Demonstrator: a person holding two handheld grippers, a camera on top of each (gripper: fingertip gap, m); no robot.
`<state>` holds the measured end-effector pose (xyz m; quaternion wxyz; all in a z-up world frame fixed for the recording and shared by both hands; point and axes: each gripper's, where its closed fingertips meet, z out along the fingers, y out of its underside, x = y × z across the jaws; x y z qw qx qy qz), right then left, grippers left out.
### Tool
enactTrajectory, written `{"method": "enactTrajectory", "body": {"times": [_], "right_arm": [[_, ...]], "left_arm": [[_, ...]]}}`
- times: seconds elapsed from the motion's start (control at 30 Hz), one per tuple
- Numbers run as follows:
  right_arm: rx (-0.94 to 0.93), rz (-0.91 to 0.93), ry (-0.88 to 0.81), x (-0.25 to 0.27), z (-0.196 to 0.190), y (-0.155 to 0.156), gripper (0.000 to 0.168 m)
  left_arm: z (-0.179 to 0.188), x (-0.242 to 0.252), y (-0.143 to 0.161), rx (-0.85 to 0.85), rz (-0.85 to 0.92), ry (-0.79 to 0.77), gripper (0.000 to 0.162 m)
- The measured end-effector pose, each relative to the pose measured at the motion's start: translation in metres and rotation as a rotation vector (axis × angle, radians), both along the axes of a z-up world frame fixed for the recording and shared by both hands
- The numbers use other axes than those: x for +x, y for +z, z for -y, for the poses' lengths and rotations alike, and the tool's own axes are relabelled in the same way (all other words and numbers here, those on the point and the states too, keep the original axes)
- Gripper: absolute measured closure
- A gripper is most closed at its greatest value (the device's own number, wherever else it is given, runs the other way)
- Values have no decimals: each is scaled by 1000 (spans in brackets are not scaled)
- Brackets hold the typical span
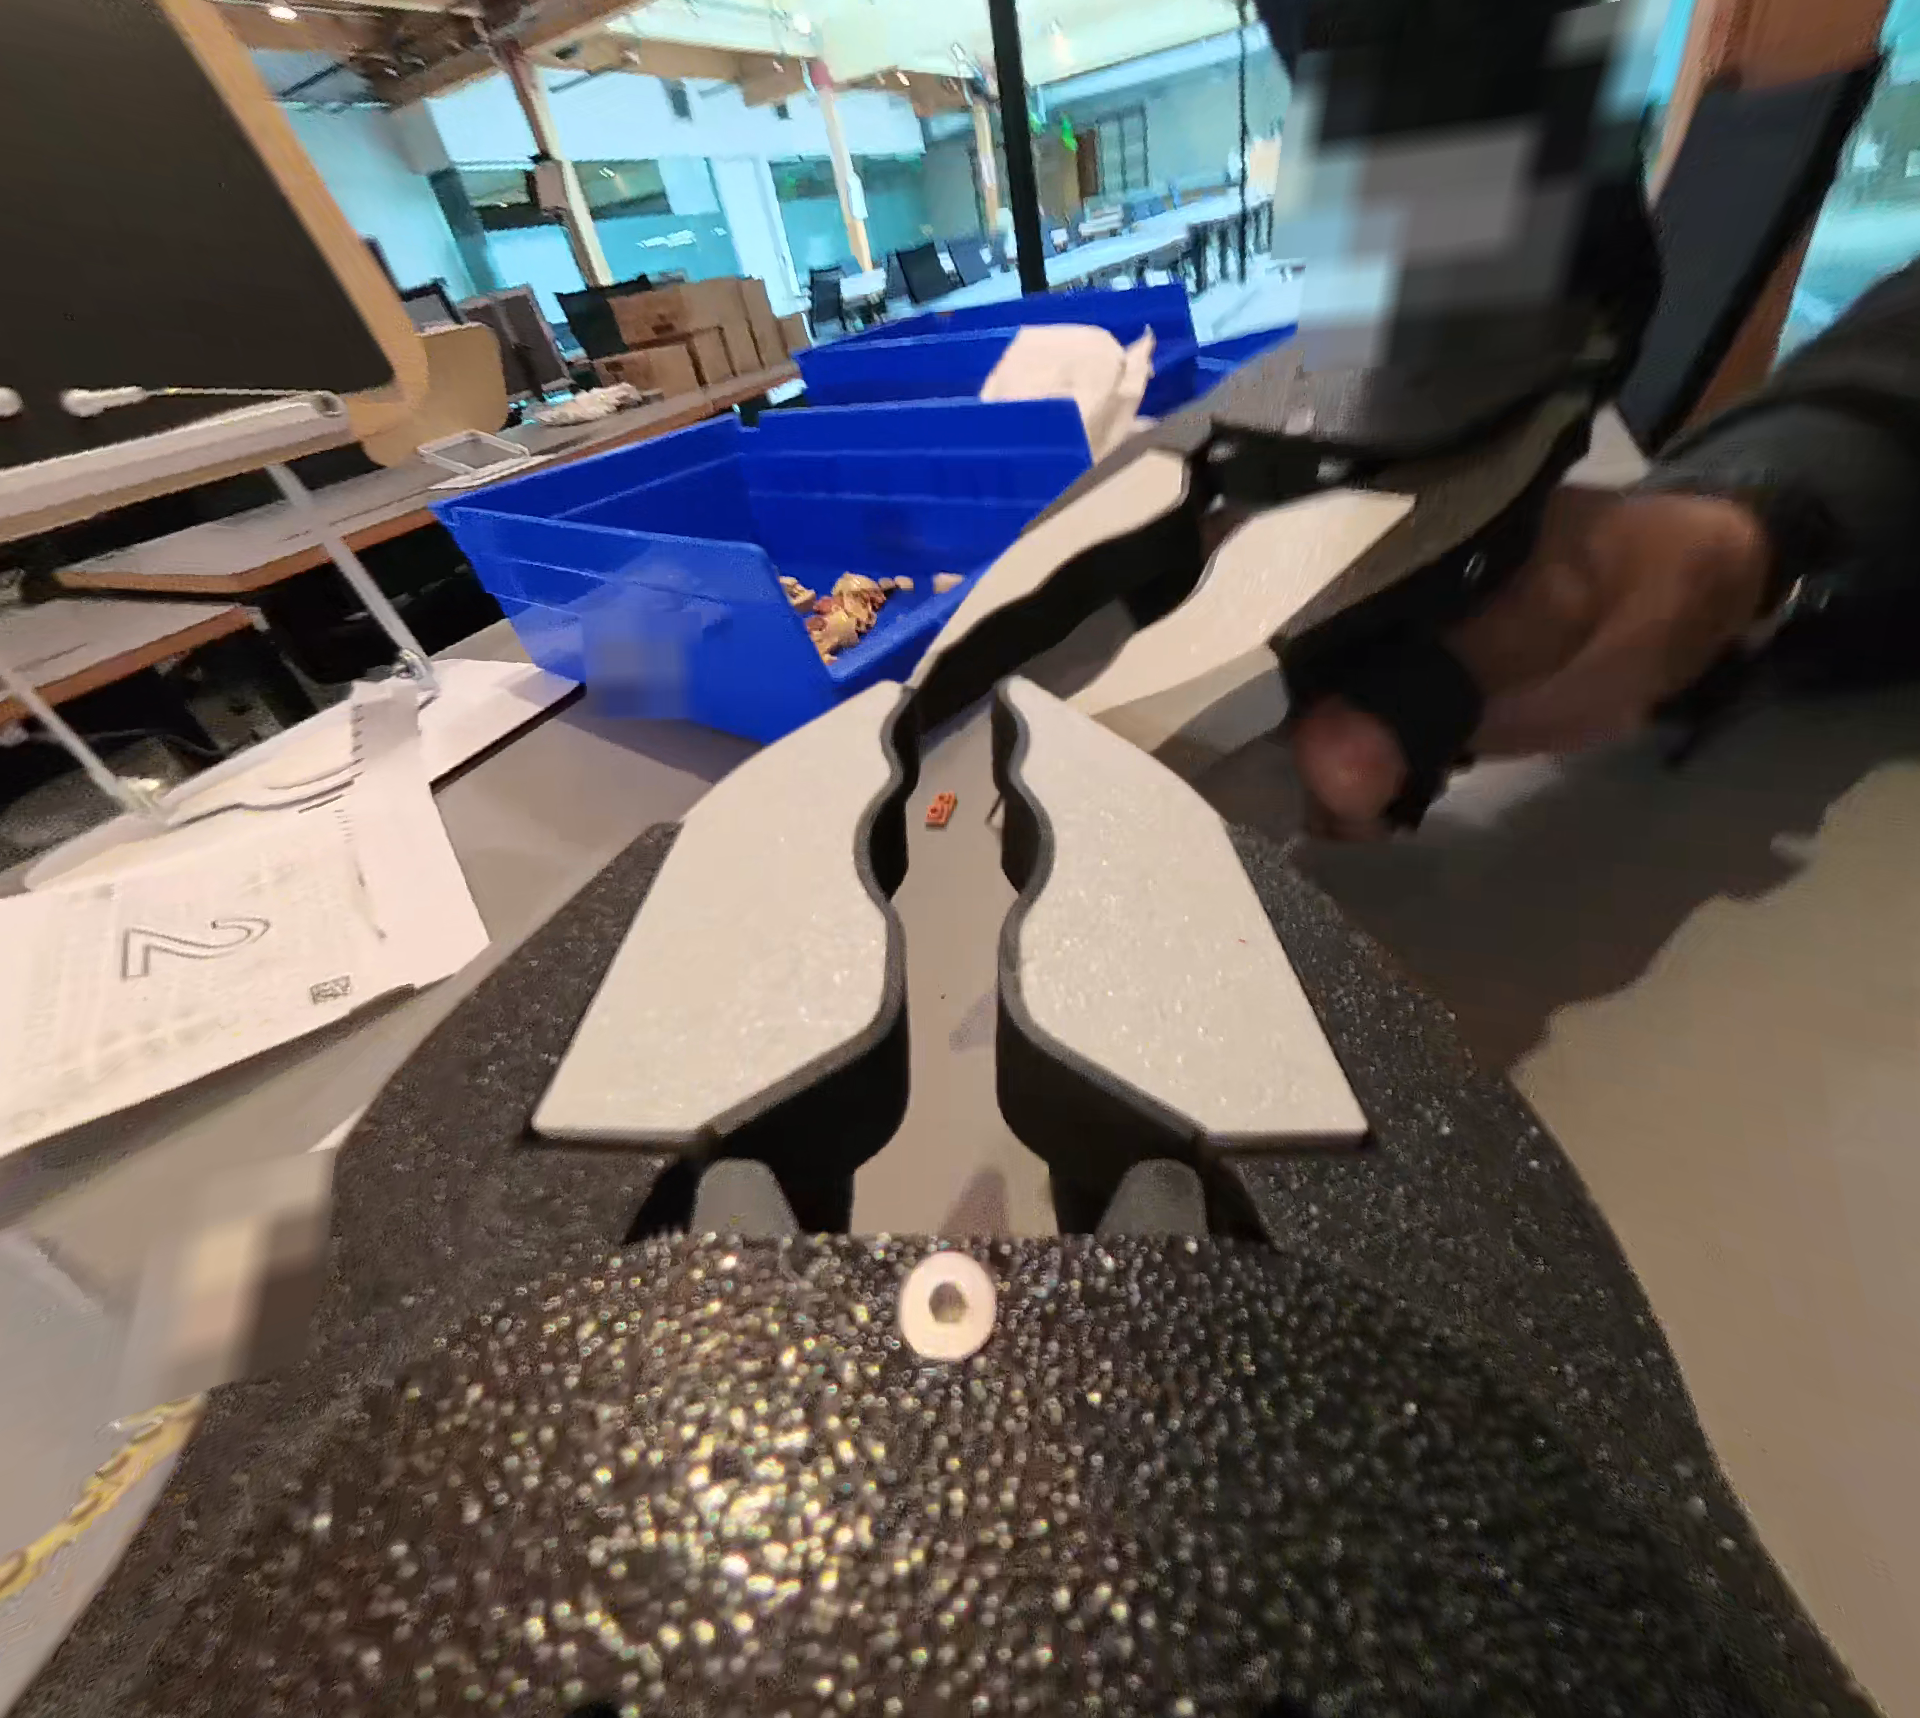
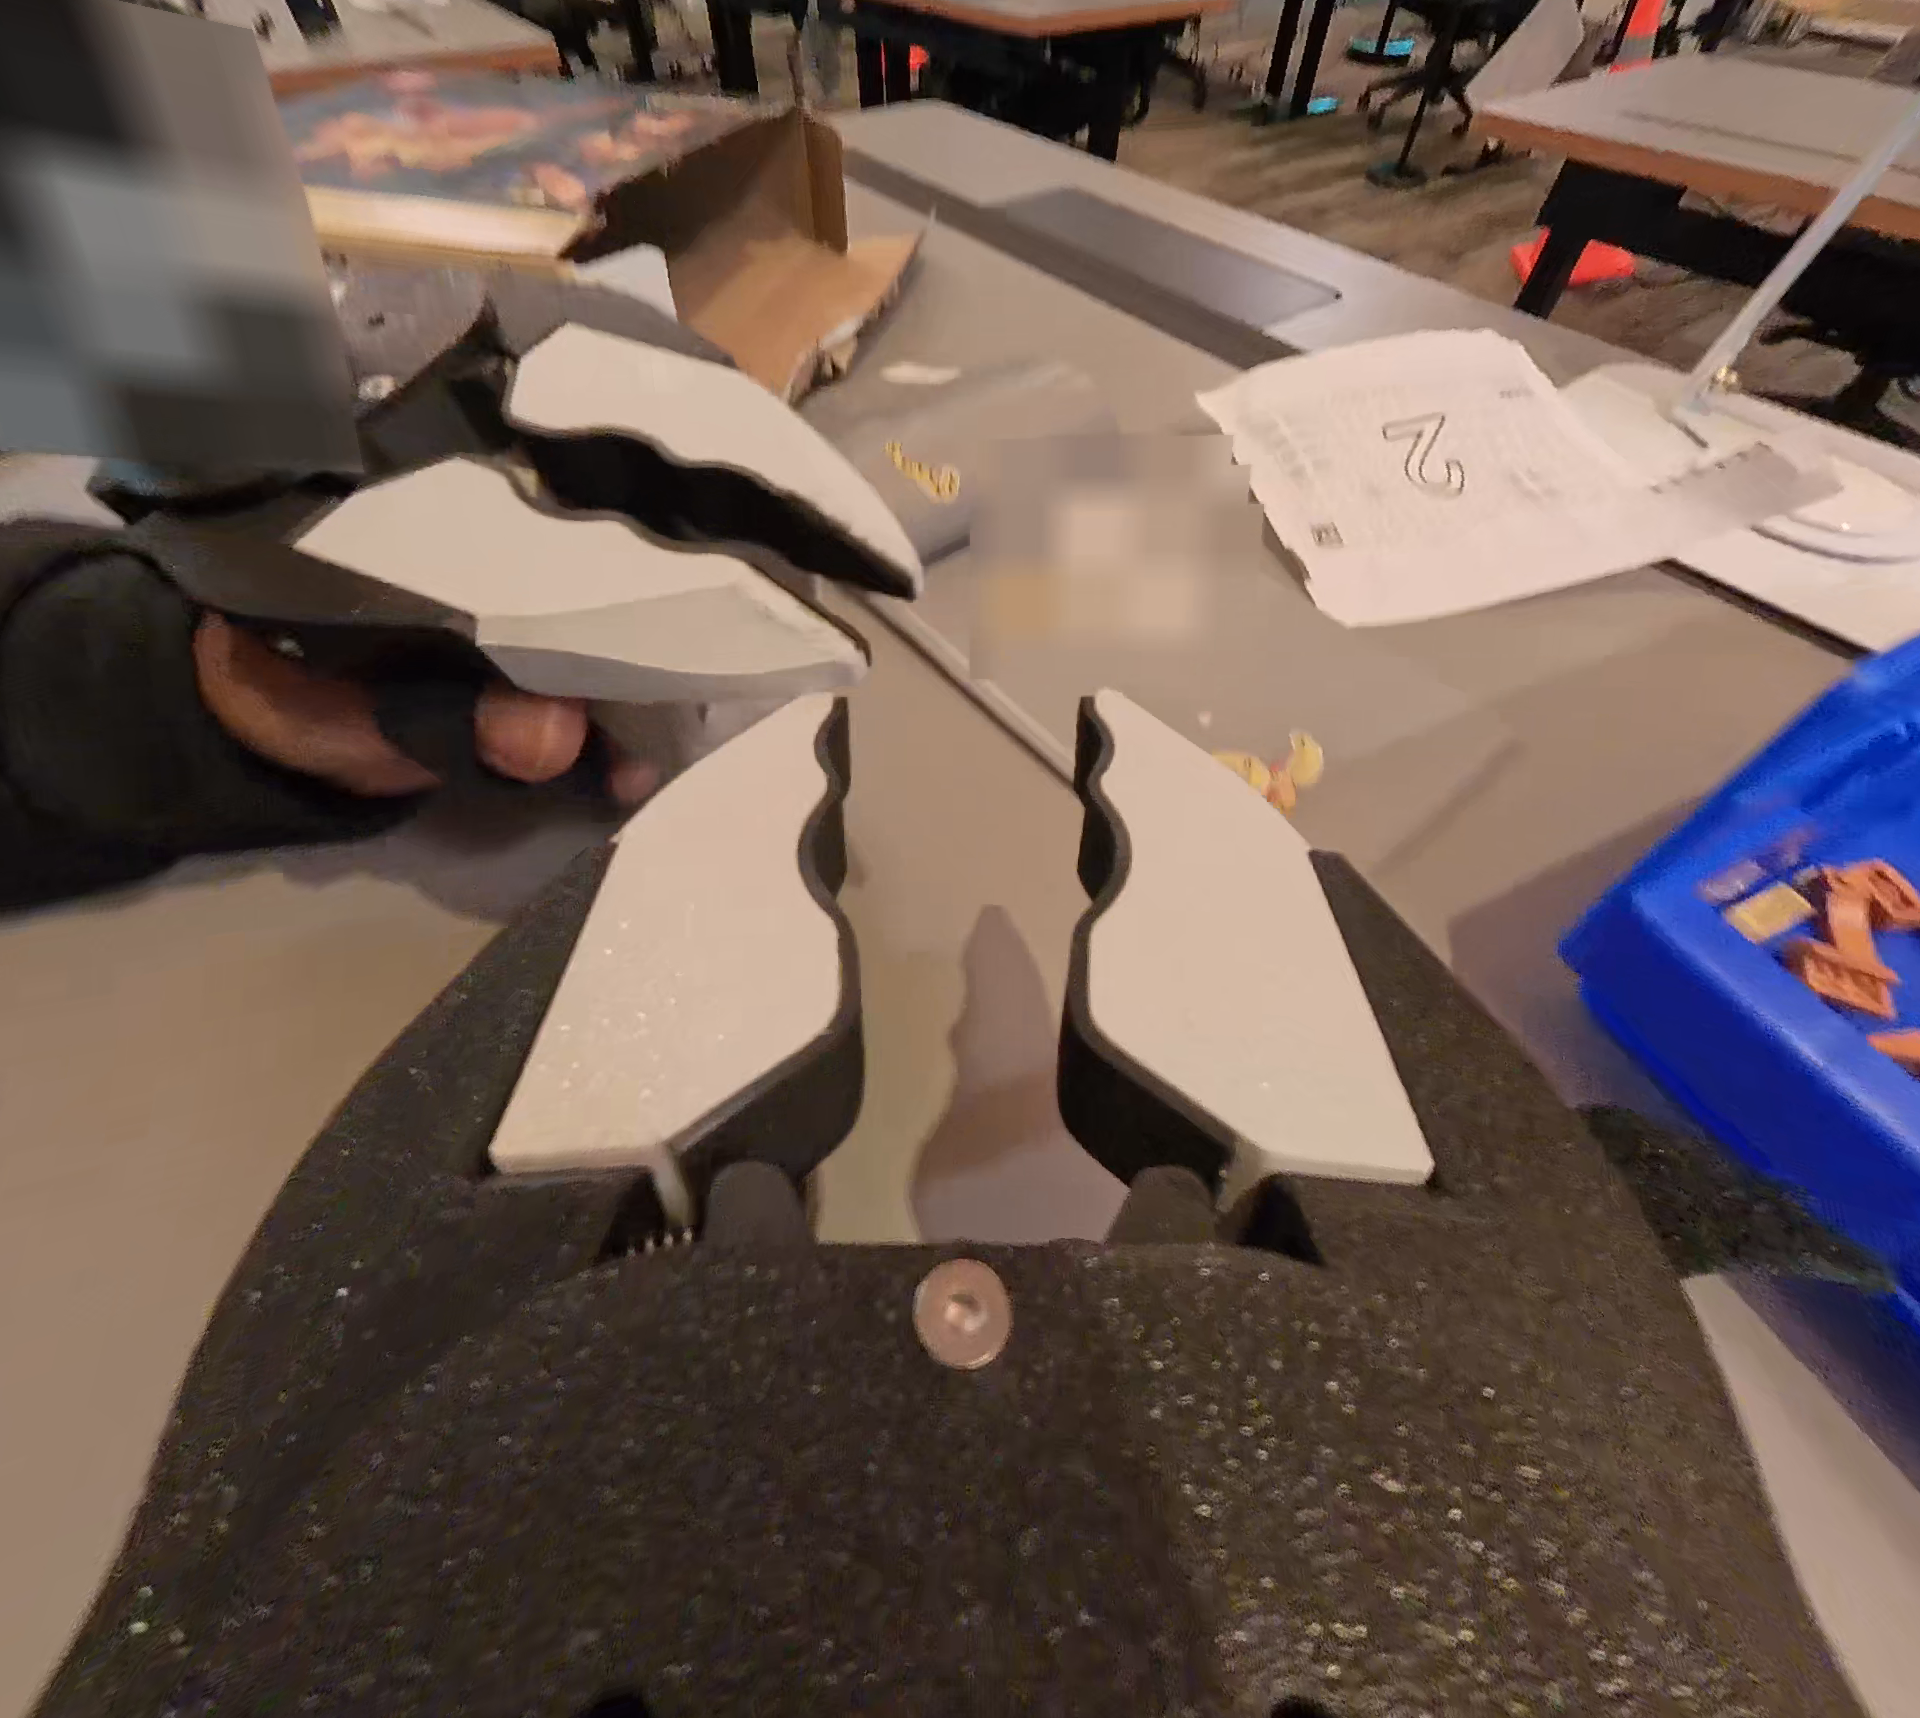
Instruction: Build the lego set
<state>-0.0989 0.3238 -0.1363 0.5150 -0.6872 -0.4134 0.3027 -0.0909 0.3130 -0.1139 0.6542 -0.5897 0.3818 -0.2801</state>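
Two grippers over grey table (image 1: 1662,1253), tips near each other. Left gripper (image 1: 948,712): fingers slightly spread, narrow gap, nothing pinched. Small red-orange lego piece (image 1: 941,811) flat on table, seen thru the gap betw. the fingers, near the tips, not touching either as far as visible. Right gripper (image 2: 961,707): fingers spread wider, empty, only bare tabletop betw. them. In left wrist view, right gripper (image 1: 930,681) comes in from upper right, held by hand (image 1: 1558,629) in dark fingerless glove; lower finger tip just beside the left finger tip, contact can't tell. In right wrist view, left gripper (image 2: 888,619) enters from left, gloved hand (image 2: 312,712) under it, fingers a bit apart.

Blue bin (image 1: 644,556) behind the tips in left view, w/ tan and brown lego pieces (image 1: 847,603) loose inside; more blue bins (image 1: 935,349) farther back, white crumpled bag (image 1: 1070,364) on one. Same bin at right edge of right view (image 2: 1683,993), orange-brown pieces (image 2: 1839,936) in it. Small yellow-orange piece cluster (image 2: 1283,764) on table just beyond right finger, blurred. Printed instruction sheets (image 1: 208,920) at left of table, partly under a white stand base (image 1: 156,795); same sheets (image 2: 1434,473) in right view. Torn cardboard box (image 2: 769,245) and colourful box lid (image 2: 468,141) at far side of table.
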Motion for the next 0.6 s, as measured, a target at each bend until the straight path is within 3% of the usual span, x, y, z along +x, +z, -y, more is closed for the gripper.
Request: {"method": "enactTrajectory", "body": {"times": [0.17,0.4,0.6], "right_arm": [[31,-158,17,-6,0,8,128],[109,-108,-2,14,5,4,133],[49,-98,-32,21,-2,-2,137]], "left_arm": [[-4,-10,7,-9,68,78,149],[-7,-5,0,81,-35,122,141],[-10,-6,-4,64,-66,127,140]]}}
